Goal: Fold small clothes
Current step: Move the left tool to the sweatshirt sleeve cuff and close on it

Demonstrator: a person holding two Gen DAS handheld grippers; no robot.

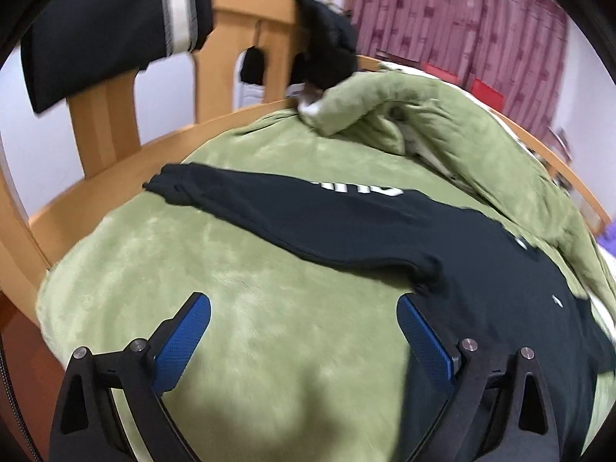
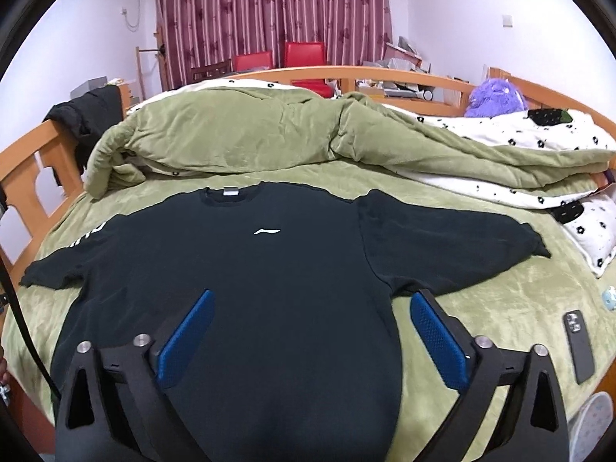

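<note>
A black long-sleeved sweatshirt (image 2: 246,277) with a small white chest logo lies flat, front up, on the green bed cover (image 2: 500,308), both sleeves spread out. In the left wrist view the sweatshirt (image 1: 481,288) shows its left sleeve stretching to the far left, with white lettering on it. My left gripper (image 1: 304,308) is open and empty, above the green cover beside the shirt's left side, under the sleeve. My right gripper (image 2: 312,304) is open and empty, above the shirt's lower body near its right side.
A bunched green quilt (image 2: 250,131) lies behind the shirt. A black phone (image 2: 579,346) lies on the cover at the right. A wooden bed frame (image 1: 107,115) with dark clothes (image 1: 115,19) hung on it stands at the left. A floral white pillow (image 2: 589,231) and a purple plush toy (image 2: 494,96) are at the right.
</note>
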